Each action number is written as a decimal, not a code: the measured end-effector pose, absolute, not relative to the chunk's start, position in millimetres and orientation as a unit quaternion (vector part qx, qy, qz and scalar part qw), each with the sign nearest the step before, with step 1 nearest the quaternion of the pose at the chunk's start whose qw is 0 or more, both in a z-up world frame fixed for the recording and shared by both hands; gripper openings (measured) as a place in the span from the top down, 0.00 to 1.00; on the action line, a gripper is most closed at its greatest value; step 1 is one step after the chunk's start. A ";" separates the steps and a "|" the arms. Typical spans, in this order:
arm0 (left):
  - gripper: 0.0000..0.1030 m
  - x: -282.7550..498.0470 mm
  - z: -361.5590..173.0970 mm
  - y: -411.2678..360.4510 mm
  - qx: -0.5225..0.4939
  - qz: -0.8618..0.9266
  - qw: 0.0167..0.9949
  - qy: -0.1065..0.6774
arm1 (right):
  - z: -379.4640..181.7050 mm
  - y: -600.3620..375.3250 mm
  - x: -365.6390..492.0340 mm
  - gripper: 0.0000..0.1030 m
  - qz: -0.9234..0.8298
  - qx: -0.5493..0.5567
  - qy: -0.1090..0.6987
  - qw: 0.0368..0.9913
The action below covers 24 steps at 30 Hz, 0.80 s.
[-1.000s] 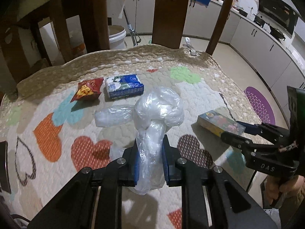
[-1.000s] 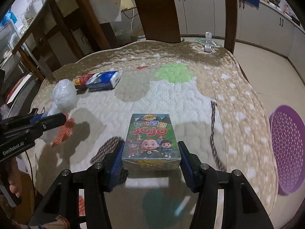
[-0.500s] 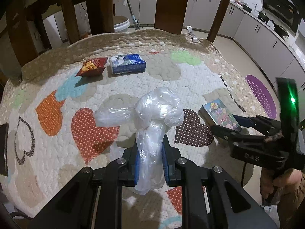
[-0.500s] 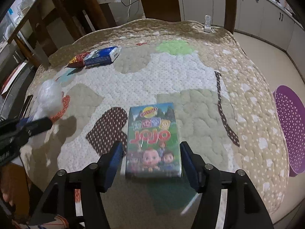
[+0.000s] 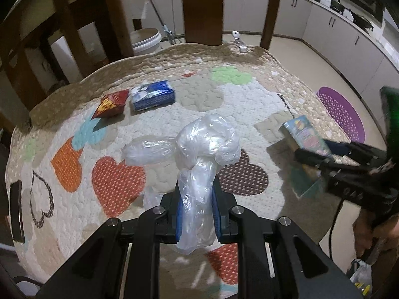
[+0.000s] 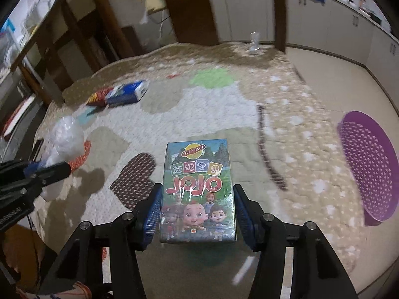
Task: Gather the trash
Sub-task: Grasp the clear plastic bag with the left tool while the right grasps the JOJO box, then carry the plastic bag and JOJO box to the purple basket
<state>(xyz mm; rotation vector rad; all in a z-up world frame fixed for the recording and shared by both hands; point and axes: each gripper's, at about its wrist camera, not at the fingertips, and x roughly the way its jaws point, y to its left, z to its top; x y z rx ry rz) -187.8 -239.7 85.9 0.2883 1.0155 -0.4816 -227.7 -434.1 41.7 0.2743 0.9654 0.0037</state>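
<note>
My left gripper [image 5: 197,206] is shut on a crumpled clear plastic bag [image 5: 207,144] and holds it above the quilted table [image 5: 174,114]. The bag also shows in the right wrist view [image 6: 66,137]. My right gripper [image 6: 197,211] is shut on a JOJO card box [image 6: 197,191], lifted over the table's near edge; the box also shows in the left wrist view [image 5: 304,134]. A red snack packet [image 5: 109,103] and a blue tissue pack [image 5: 153,94] lie side by side at the far left of the table.
A wooden chair [image 5: 202,7] stands behind the table, with a white bucket [image 5: 146,38] on the floor beside it. A purple mat [image 6: 369,164] lies on the floor to the right. Kitchen cabinets [image 5: 324,32] line the back wall. A small clear clip [image 5: 238,41] sits at the table's far edge.
Both grippers have risen and pulled back from the table with their loads. The JOJO box has left the table top and hangs in my right gripper.
</note>
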 end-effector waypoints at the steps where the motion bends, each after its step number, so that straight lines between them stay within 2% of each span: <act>1: 0.82 -188.3 86.6 -243.8 0.140 -0.229 0.836 0.479 | 43.9 -439.0 -230.3 0.42 -0.002 0.136 0.459 0.878; 11: 0.82 -195.6 92.0 -308.5 0.183 -0.262 0.824 0.469 | 65.8 -515.1 -257.8 0.42 -0.054 0.183 0.419 0.888; 24: 0.82 -205.6 86.0 -416.0 0.242 -0.315 0.799 0.451 | 53.1 -624.6 -293.1 0.42 -0.124 0.253 0.402 0.871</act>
